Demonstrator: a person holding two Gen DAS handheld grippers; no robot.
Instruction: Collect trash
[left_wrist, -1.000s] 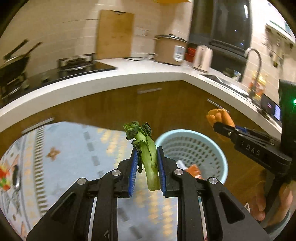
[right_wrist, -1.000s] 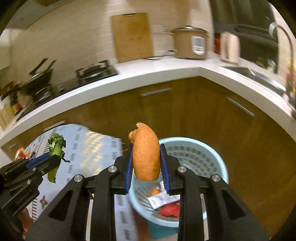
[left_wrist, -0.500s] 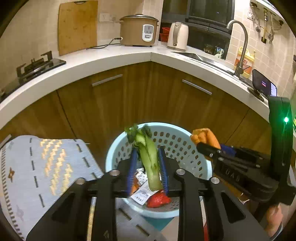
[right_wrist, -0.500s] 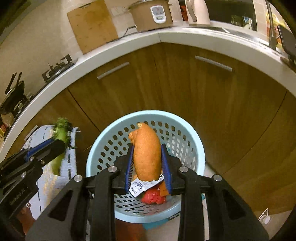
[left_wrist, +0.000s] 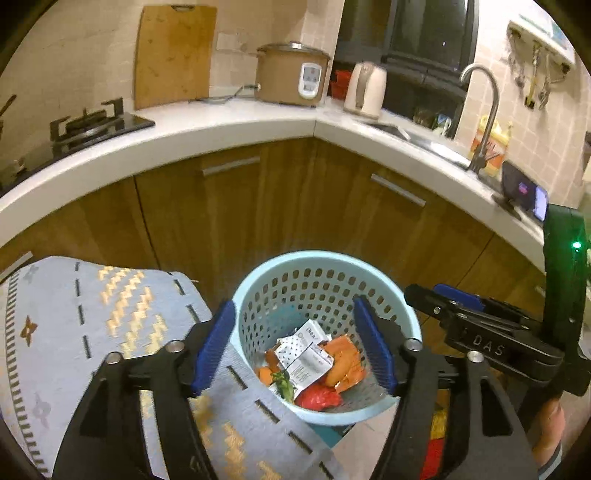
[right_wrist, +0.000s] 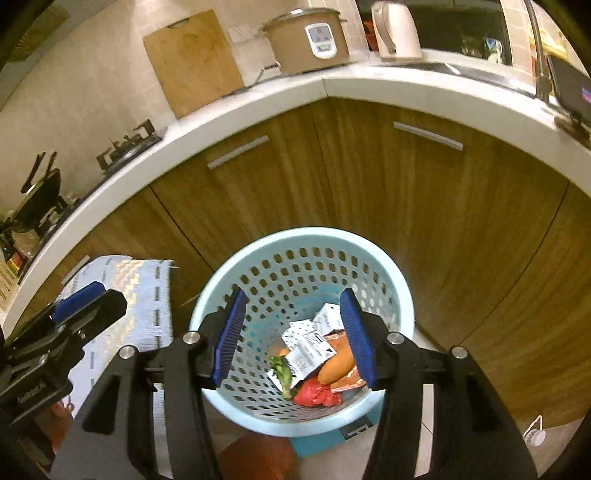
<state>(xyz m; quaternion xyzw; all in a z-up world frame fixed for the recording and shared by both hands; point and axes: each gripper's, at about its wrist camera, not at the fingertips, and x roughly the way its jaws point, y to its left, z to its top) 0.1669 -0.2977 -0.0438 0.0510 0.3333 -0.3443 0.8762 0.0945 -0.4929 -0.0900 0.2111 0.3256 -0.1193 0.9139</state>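
Note:
A light blue perforated basket (left_wrist: 369, 269) (right_wrist: 221, 291) stands on the floor against the wooden corner cabinets. Inside lie the green vegetable stalk (left_wrist: 283, 384) (right_wrist: 282, 373), the orange peel (left_wrist: 341, 360) (right_wrist: 338, 363), white paper wrappers (left_wrist: 303, 354) (right_wrist: 306, 350) and a red scrap (left_wrist: 317, 400) (right_wrist: 316, 397). My left gripper (left_wrist: 293, 349) is open and empty above the basket. My right gripper (right_wrist: 291, 332) is open and empty above it too, and shows at the right of the left wrist view (left_wrist: 436, 295).
A blue patterned mat (left_wrist: 92, 317) (right_wrist: 147, 295) lies on the floor left of the basket. Wooden cabinets (left_wrist: 295, 206) with a white counter (left_wrist: 221, 125) curve behind. A rice cooker (left_wrist: 291, 74), kettle (left_wrist: 365, 88), stove (left_wrist: 85, 122) and tap (left_wrist: 487, 122) are on the counter.
Both grippers opened over the basket. The vegetable stalk dropped from the left one and the orange peel from the right one; both now lie in the basket.

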